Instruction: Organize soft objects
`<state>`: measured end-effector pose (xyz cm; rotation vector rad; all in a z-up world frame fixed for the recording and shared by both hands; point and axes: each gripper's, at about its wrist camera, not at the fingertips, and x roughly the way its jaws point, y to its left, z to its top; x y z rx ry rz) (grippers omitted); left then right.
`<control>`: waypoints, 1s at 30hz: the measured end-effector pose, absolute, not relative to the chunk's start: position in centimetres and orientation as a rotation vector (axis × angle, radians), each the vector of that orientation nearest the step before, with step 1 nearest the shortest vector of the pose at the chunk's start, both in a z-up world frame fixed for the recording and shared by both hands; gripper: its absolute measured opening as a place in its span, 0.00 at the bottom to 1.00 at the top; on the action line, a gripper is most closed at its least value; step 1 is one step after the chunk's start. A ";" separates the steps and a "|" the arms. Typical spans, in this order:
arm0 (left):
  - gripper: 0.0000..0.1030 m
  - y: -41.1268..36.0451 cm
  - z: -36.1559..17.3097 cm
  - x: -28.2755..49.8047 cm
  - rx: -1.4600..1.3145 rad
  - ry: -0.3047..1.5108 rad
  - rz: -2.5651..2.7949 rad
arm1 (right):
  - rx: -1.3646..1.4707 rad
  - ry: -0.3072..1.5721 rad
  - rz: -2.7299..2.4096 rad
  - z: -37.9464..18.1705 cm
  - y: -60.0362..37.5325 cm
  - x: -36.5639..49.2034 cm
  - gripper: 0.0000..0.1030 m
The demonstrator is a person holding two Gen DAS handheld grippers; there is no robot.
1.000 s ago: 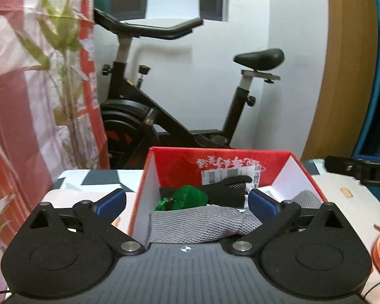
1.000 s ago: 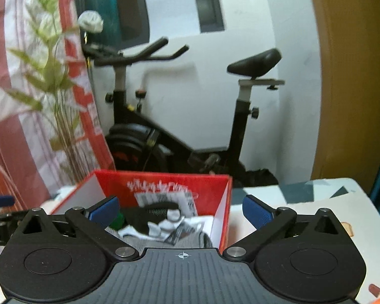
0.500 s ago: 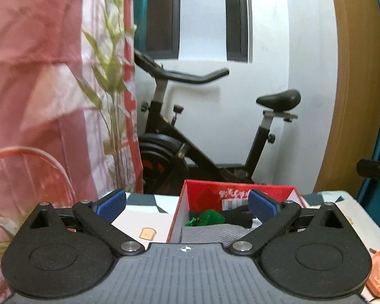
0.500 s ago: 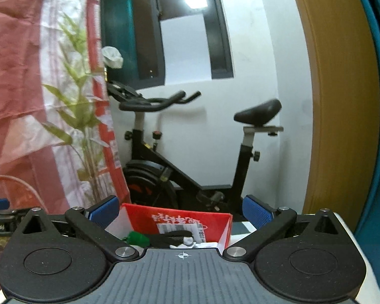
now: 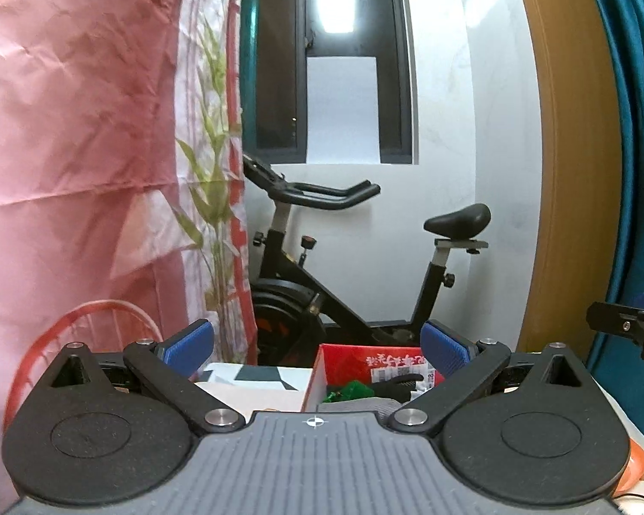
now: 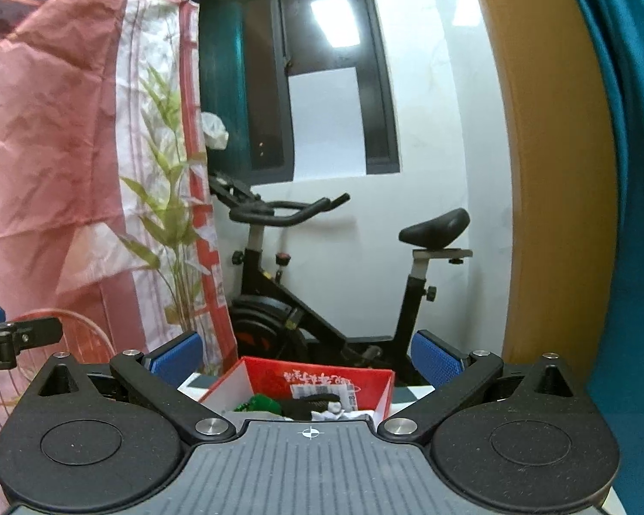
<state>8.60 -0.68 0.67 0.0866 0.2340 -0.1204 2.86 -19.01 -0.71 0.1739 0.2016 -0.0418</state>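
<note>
A red cardboard box (image 5: 347, 358) (image 6: 322, 375) with white inner walls sits on the table, low in both views. Inside lie a green soft item (image 5: 351, 389) (image 6: 259, 403), a black glove-like piece (image 5: 401, 384) (image 6: 311, 403) and grey knit fabric (image 5: 356, 406). My left gripper (image 5: 317, 349) is open and empty, held above and behind the box. My right gripper (image 6: 307, 354) is also open and empty, raised over the box's near side. The right gripper's finger (image 5: 622, 326) shows at the right edge of the left wrist view.
A black exercise bike (image 5: 322, 283) stands behind the table against a white wall. A pink patterned curtain (image 5: 86, 150) hangs at left, with a red wire hoop (image 5: 64, 330) below it. An orange object (image 5: 633, 468) lies on the table at right.
Both grippers have pulled up and back from the box, staying open. The box has dropped low and small in both views, and more of the room shows.
</note>
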 end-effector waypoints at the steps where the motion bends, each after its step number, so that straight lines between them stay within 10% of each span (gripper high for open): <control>1: 1.00 -0.6 0.8 8.3 0.085 0.230 -0.116 | 0.175 0.202 -0.048 -0.6 -19.0 2.5 1.00; 30: 1.00 0.1 0.8 7.6 0.092 0.250 -0.112 | 0.155 0.236 -0.083 -1.3 -18.1 1.4 1.00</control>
